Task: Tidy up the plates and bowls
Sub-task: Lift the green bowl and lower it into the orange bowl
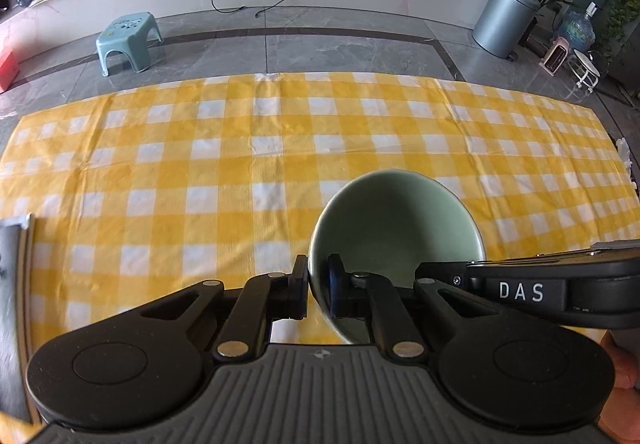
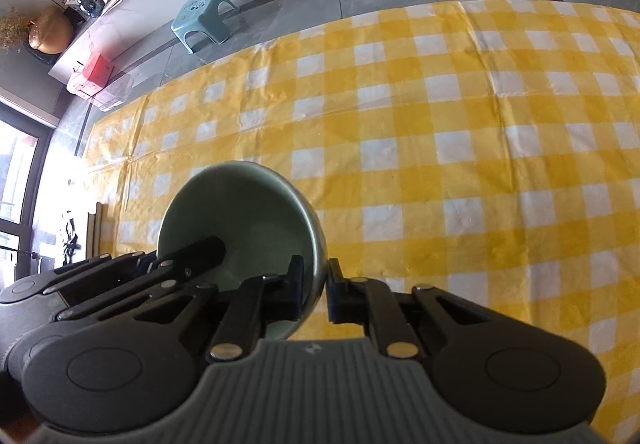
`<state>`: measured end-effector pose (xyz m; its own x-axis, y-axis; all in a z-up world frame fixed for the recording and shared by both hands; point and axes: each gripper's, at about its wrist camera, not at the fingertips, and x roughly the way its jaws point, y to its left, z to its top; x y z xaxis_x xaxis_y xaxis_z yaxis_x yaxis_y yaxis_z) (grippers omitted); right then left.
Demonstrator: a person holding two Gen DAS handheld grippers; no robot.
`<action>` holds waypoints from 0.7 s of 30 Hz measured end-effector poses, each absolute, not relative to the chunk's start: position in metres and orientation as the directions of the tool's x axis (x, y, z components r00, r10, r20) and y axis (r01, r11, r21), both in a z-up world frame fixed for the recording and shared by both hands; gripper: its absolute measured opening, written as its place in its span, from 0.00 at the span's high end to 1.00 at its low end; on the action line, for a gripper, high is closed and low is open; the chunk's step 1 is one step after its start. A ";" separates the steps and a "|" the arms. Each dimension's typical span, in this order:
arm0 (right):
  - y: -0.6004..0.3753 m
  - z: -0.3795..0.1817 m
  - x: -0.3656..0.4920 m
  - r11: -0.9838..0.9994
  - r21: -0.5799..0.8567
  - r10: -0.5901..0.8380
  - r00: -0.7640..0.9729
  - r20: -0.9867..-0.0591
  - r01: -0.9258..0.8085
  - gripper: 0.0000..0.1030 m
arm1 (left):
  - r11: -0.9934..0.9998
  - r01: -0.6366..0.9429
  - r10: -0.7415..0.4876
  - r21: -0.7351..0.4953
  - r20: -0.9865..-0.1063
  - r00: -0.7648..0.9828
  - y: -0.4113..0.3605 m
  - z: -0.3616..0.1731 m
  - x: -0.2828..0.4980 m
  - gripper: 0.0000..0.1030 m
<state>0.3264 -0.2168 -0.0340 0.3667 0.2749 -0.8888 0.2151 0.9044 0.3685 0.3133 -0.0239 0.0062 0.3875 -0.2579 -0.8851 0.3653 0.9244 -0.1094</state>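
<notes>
Yellow-white checked cloth (image 1: 200, 172) covers the table, w/ grey floor beyond its far edge; teal stool (image 1: 127, 42) far left, grey bin (image 1: 505, 18) far right; green bowl (image 1: 394, 228) held tilted above the cloth at near centre, clear of it; left gripper (image 1: 318, 284) pinches bowl's left rim, right gripper (image 2: 316, 286) pinches opposite rim, one pad inside, one outside each.
</notes>
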 end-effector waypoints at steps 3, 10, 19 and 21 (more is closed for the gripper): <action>-0.219 -0.013 0.297 0.901 0.379 0.277 0.392 -0.877 0.211 0.92 | 0.929 0.356 -0.250 -0.100 -0.878 0.407 -0.027 0.025 0.288 0.91; -0.227 0.018 0.214 0.871 0.435 0.291 0.475 -0.830 0.227 0.93 | 0.938 0.335 -0.244 -0.089 -0.856 0.455 -0.033 0.053 0.225 0.92; -0.244 0.029 0.125 0.839 0.484 0.294 0.541 -0.788 0.249 0.92 | 0.938 0.310 -0.289 -0.152 -0.837 0.464 -0.043 0.056 0.159 0.92; -0.248 0.031 0.108 0.843 0.477 0.276 0.560 -0.781 0.249 0.92 | 0.935 0.312 -0.304 -0.168 -0.831 0.466 -0.047 0.056 0.143 0.92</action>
<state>0.1081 -0.2484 0.0313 0.5596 0.2764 -0.7813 0.2487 0.8433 0.4765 0.1428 -0.0474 0.0561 0.4661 -0.3042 -0.8308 0.3117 0.9353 -0.1676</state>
